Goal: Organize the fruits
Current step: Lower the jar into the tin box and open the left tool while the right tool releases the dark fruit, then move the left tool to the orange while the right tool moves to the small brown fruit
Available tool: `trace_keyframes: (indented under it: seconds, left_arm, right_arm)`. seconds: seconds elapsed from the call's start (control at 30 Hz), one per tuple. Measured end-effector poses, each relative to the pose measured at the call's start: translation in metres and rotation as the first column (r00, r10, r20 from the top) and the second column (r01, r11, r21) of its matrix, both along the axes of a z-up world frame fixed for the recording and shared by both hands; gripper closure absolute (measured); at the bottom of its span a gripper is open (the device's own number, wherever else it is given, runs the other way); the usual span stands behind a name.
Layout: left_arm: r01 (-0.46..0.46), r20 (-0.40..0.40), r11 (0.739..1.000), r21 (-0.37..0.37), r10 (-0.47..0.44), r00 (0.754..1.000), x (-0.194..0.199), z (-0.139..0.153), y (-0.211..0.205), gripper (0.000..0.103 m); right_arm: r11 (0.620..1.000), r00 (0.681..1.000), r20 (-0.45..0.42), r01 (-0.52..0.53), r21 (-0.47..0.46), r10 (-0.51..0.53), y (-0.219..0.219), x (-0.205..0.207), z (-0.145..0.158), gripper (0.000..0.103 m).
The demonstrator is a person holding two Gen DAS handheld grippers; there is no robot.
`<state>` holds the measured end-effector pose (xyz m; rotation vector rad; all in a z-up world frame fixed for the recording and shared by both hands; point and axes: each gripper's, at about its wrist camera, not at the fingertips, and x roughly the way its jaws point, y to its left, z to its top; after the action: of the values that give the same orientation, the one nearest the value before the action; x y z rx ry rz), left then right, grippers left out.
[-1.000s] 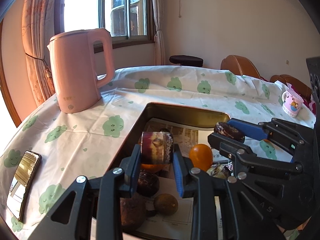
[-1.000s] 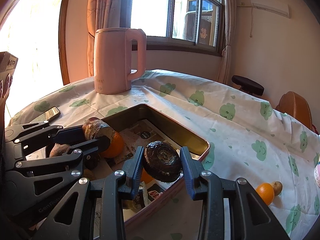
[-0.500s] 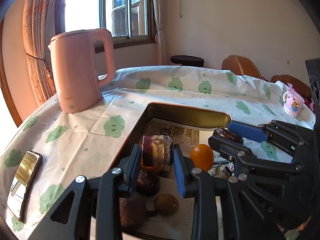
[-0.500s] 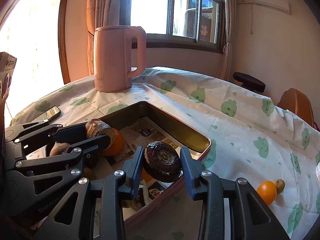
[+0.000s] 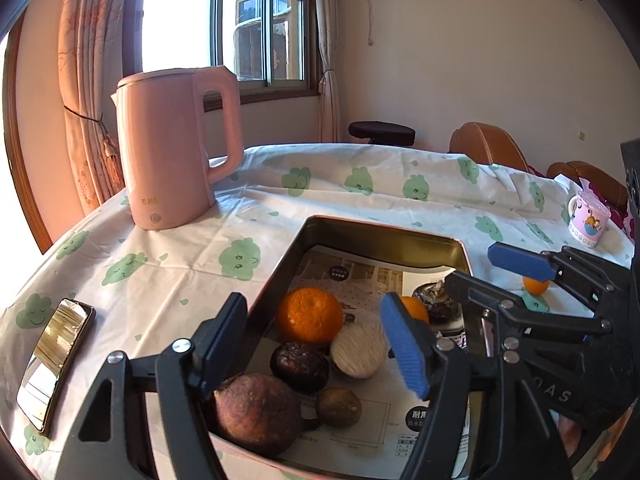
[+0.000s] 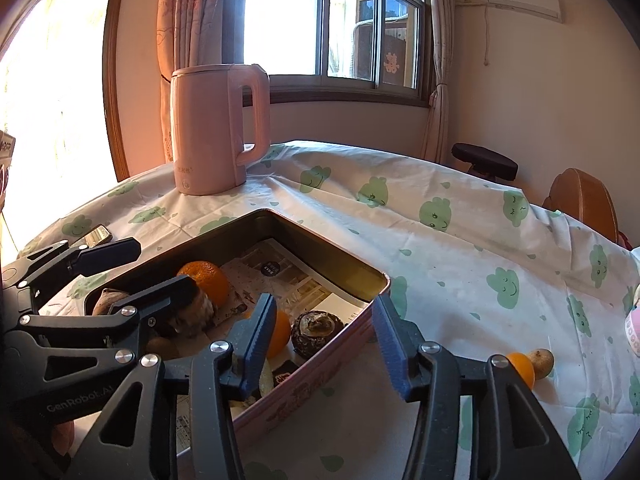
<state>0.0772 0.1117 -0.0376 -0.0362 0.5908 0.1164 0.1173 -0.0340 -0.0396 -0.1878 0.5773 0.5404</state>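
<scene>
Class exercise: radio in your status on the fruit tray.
Left gripper, right gripper: jaws opening, nothing held. Fruits lie in tin tray. Small orange outside. Path clear.

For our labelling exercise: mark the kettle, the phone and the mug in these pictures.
kettle (image 5: 172, 160), left wrist view, front of its pink body
phone (image 5: 56, 364), left wrist view, middle of its shiny screen
mug (image 5: 589, 220), left wrist view, its printed side

Both wrist cameras look forward and downward along their claws, close over the counter. Both views share the tray (image 5: 384, 236), the kettle (image 6: 216, 128) and the window (image 5: 240, 24).
</scene>
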Motion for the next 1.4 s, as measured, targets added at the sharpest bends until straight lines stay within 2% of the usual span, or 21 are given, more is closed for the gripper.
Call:
trace_keyframes:
  seconds: [0.13, 0.23, 0.3, 0.5, 0.77, 0.97, 1.1, 1.27, 1.33, 1.4]
  left_arm:
    - [0.006, 0.017, 1.0, 0.012, -0.006, 1.0, -0.002, 0.006, -0.007, 0.023]
    - [0.011, 0.029, 1.0, 0.026, -0.012, 1.0, -0.003, 0.01, -0.015, 0.015]
    - [0.024, 0.034, 0.999, 0.034, -0.026, 0.999, -0.003, 0.012, -0.023, 0.015]
    - [0.094, 0.034, 0.992, 0.089, -0.097, 0.995, 0.003, 0.021, -0.067, 0.015]
    - [0.22, -0.003, 0.965, 0.141, -0.222, 0.975, 0.022, 0.023, -0.142, 0.014]
    - [0.297, -0.07, 0.95, 0.098, -0.291, 0.954, 0.052, 0.008, -0.184, 0.015]
    - [0.319, -0.109, 0.945, 0.075, -0.31, 0.944, 0.066, -0.004, -0.201, 0.017]
    - [0.343, -0.144, 0.937, 0.062, -0.332, 0.932, 0.08, -0.011, -0.214, 0.023]
    - [0.351, -0.17, 0.935, 0.048, -0.338, 0.926, 0.087, -0.016, -0.217, 0.03]
    - [0.359, -0.203, 0.933, 0.023, -0.348, 0.915, 0.094, -0.022, -0.217, 0.044]
  right_arm:
    - [1.0, 1.0, 0.017, 0.007, 0.002, -0.007, -0.01, -0.004, 0.007, 0.046]
    - [1.0, 0.999, 0.042, 0.019, -0.01, -0.018, -0.022, -0.008, 0.012, 0.039]
    - [0.999, 0.998, 0.057, 0.037, -0.011, -0.036, -0.035, -0.009, 0.015, 0.036]
    - [0.991, 0.987, 0.082, 0.137, -0.008, -0.136, -0.086, -0.001, 0.022, 0.035]
    - [0.934, 0.934, 0.033, 0.353, 0.058, -0.355, -0.162, 0.019, 0.02, 0.034]
    - [0.891, 0.893, 0.015, 0.449, 0.074, -0.451, -0.196, 0.025, 0.015, 0.033]
    - [0.87, 0.874, 0.013, 0.482, 0.105, -0.486, -0.212, 0.025, 0.014, 0.027]
    - [0.861, 0.868, 0.007, 0.492, 0.13, -0.497, -0.22, 0.026, 0.014, 0.026]
    - [0.861, 0.869, 0.0, 0.49, 0.137, -0.495, -0.22, 0.026, 0.013, 0.026]
    - [0.862, 0.871, 0.001, 0.487, 0.139, -0.492, -0.219, 0.025, 0.012, 0.026]
